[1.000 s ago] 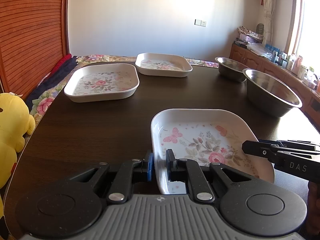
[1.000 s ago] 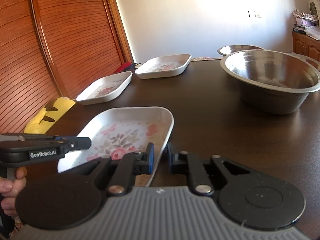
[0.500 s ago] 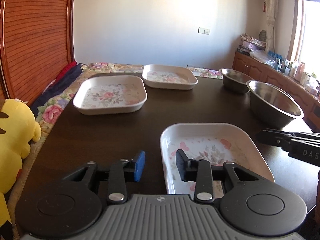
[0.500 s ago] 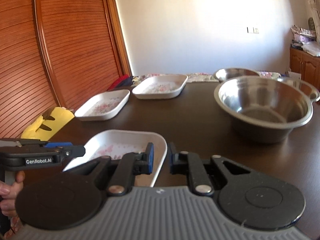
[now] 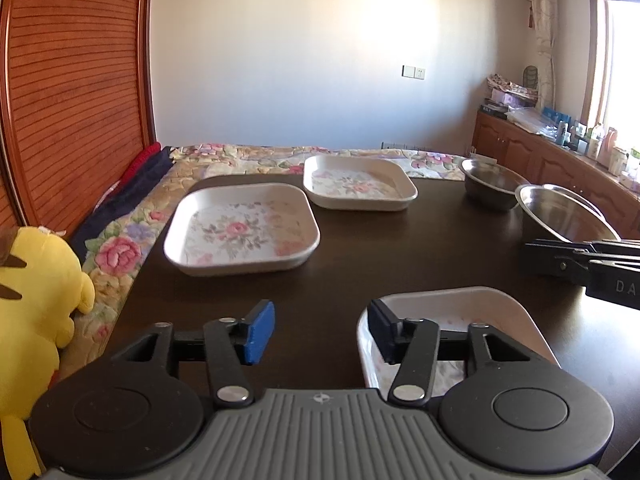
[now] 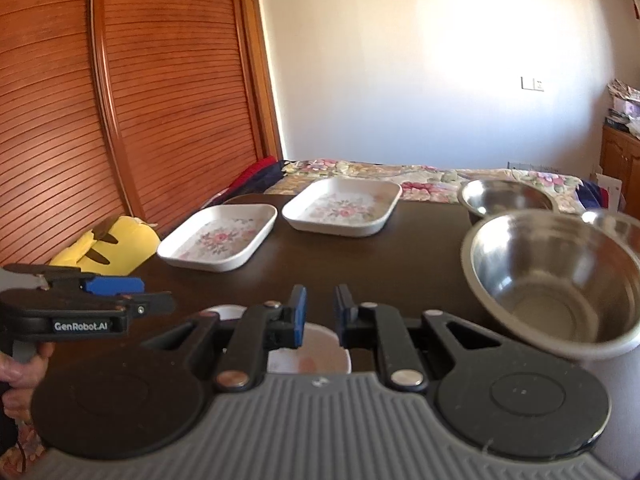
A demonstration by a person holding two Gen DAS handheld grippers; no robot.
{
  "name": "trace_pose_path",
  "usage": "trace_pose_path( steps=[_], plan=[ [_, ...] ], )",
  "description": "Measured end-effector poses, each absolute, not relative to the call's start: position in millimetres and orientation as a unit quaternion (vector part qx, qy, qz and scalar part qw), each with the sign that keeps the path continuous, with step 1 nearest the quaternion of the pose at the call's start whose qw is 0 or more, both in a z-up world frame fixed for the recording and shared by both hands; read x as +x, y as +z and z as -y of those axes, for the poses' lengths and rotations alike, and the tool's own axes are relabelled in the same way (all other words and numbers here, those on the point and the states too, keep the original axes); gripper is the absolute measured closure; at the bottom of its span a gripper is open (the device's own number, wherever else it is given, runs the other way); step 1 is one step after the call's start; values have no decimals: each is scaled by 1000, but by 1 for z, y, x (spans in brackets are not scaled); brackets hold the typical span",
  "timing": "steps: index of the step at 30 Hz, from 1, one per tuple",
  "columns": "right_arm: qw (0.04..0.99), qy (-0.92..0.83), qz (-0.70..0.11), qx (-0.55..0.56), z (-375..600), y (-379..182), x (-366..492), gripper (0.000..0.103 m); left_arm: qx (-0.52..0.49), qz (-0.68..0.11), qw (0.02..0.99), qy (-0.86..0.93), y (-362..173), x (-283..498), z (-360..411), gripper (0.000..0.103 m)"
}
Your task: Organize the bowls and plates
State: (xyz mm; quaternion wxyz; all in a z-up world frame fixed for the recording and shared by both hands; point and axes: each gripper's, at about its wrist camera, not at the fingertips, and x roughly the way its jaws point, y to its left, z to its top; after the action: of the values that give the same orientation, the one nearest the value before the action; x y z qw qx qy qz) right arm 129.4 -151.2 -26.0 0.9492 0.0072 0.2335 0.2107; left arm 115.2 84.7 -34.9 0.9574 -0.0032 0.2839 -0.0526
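Three white floral square plates lie on the dark table [image 5: 400, 264]. The nearest plate [image 5: 460, 312] [image 6: 316, 354] rests flat just under both grippers and is held by neither. The middle plate [image 5: 240, 232] [image 6: 218, 238] and the far plate [image 5: 358, 184] [image 6: 342, 208] sit further back. A large steel bowl [image 5: 560, 216] [image 6: 556, 280] and a smaller one [image 5: 492, 188] [image 6: 504, 196] stand on the right. My left gripper [image 5: 320, 332] [image 6: 152, 294] is wide open, its right finger over the near plate's left rim. My right gripper [image 6: 320, 314] [image 5: 532, 250] is almost closed, empty, above the plate's right side.
A yellow plush toy [image 5: 36, 300] [image 6: 108, 248] leans at the table's left edge. A bed with a floral quilt [image 5: 260, 156] lies beyond the far edge. Wooden slatted doors [image 6: 140, 120] stand on the left, and a cluttered cabinet [image 5: 540, 156] on the right.
My left gripper let go of the near plate's rim and opened wide. Both grippers rose and drew back, so the plate now sits low in both views.
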Motion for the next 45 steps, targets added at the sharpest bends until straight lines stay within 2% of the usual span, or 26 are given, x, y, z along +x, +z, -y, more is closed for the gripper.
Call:
trace_pose_path(
  steps=[3,8,10,12,15,29,32,34,38,45],
  plan=[
    [949,215,-232,0,144,-19,140,71,-8,-279,959,-52,-30,125,-94,36],
    [946,223,-234,-6,129,-10,160,69,-11,-275,961,-40,-22,143,-112,29],
    [944,228,-237,-6,123,-8,168,62,-11,-274,961,-36,-20,150,-120,25],
    [942,233,-242,-7,115,-6,177,61,-9,-274,961,-33,-19,158,-127,23],
    [937,242,-252,-10,103,-6,191,51,-7,-277,961,-26,-19,171,-140,20],
    [918,258,-299,-37,49,-18,240,50,-9,-288,957,-17,-35,223,-192,19],
    [913,259,-313,-39,42,-23,249,50,-18,-291,956,-21,-38,230,-201,21],
    [910,260,-322,-38,38,-27,255,51,-24,-295,955,-25,-40,235,-207,28],
    [902,263,-342,-35,30,-34,266,51,-21,-301,953,-26,-45,242,-211,34],
    [893,271,-358,-40,20,-40,275,63,-19,-315,949,-31,-53,251,-216,52]
  ],
)
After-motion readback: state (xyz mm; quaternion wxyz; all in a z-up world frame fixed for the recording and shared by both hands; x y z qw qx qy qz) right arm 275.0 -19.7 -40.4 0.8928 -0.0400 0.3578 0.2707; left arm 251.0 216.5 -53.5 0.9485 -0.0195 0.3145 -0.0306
